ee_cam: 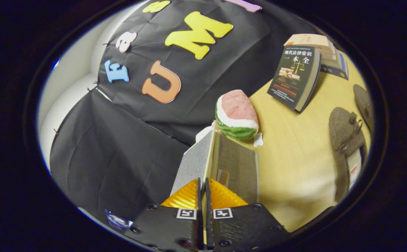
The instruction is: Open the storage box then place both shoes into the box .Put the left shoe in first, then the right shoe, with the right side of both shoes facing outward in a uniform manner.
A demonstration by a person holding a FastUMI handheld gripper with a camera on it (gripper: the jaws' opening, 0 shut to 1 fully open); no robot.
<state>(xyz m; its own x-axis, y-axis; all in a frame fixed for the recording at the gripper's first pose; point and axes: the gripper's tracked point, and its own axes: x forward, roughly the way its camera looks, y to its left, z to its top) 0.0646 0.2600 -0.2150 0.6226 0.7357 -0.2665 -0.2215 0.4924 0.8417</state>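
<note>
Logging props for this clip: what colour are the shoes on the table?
Grey-brown, a felt-like fabric; both shoes lie on the table, seen best in the gripper view.

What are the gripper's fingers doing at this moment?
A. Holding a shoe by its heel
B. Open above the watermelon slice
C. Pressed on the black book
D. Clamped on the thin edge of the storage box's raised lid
D: the gripper has both fingers closed tight on the pale edge of the grey lid, while the shoes lie untouched on the table.
</note>
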